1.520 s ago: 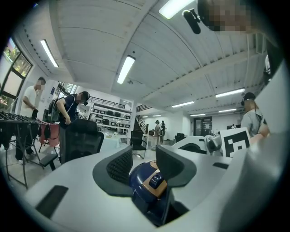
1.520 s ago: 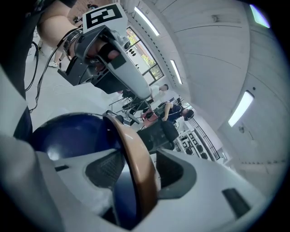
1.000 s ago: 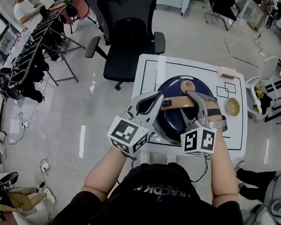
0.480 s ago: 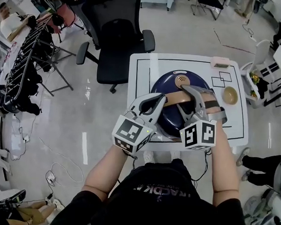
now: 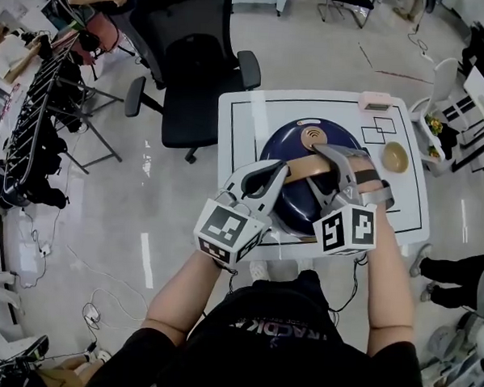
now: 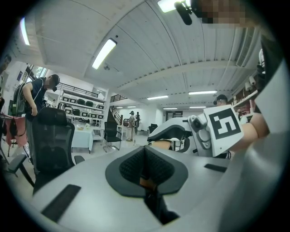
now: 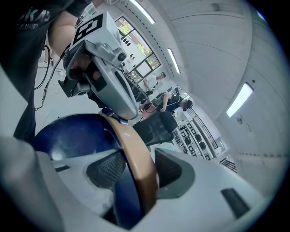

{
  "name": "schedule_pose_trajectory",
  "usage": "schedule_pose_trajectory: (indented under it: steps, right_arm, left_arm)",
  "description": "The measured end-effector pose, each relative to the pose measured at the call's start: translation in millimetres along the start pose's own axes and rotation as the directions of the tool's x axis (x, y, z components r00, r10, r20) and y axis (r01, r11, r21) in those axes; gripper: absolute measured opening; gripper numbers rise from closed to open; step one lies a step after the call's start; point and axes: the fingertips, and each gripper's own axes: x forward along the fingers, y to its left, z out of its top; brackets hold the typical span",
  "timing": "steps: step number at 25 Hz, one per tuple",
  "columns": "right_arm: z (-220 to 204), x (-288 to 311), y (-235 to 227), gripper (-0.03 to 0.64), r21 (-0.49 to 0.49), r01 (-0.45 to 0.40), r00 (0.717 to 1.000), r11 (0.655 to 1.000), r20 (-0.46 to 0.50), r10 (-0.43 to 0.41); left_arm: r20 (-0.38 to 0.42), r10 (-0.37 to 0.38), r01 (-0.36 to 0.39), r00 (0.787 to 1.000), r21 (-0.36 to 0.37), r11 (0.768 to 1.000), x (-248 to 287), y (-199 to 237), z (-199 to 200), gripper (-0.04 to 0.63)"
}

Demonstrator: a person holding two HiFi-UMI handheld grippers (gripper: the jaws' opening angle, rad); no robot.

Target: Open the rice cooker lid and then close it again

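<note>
A dark blue rice cooker (image 5: 298, 201) with a tan handle (image 5: 306, 166) across its top stands on the white table (image 5: 245, 140), and its lid looks down. My right gripper (image 5: 334, 165) straddles the handle near the middle. In the right gripper view the handle (image 7: 136, 154) runs between the pads, gripped. My left gripper (image 5: 277, 176) is shut, its tips at the handle's left end. In the left gripper view its pads (image 6: 146, 170) meet, with only a tan sliver showing below them.
A tan bowl (image 5: 395, 157) and a pink item (image 5: 375, 99) sit on the table's far right side. A black office chair (image 5: 200, 57) stands behind the table. White furniture (image 5: 440, 118) stands close on the right. People stand farther off.
My left gripper has dipped and moved in onto the handle's left end, covering the dark piece there. The right gripper keeps its place on the handle.
</note>
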Motion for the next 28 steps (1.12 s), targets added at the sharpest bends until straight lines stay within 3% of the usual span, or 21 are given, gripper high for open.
schedule_pose_trajectory:
  steps: [13, 24, 28]
  right_arm:
    - [-1, 1, 0, 0.199, -0.002, 0.026, 0.999, 1.0, -0.031, -0.026]
    - [0, 1, -2, 0.199, 0.017, 0.02, 1.0, 1.0, -0.021, -0.019]
    - [1, 2, -3, 0.201, 0.03, 0.01, 1.0, 1.0, -0.021, -0.01]
  left_arm:
    - [0.008, -0.045, 0.045, 0.999, -0.006, 0.999, 1, 0, -1, 0.003]
    - [-0.001, -0.004, 0.004, 1.0, 0.011, 1.0, -1, 0, 3, 0.005]
    - [0.03, 0.014, -0.014, 0.999, 0.012, 1.0, -5, -3, 18, 0.051]
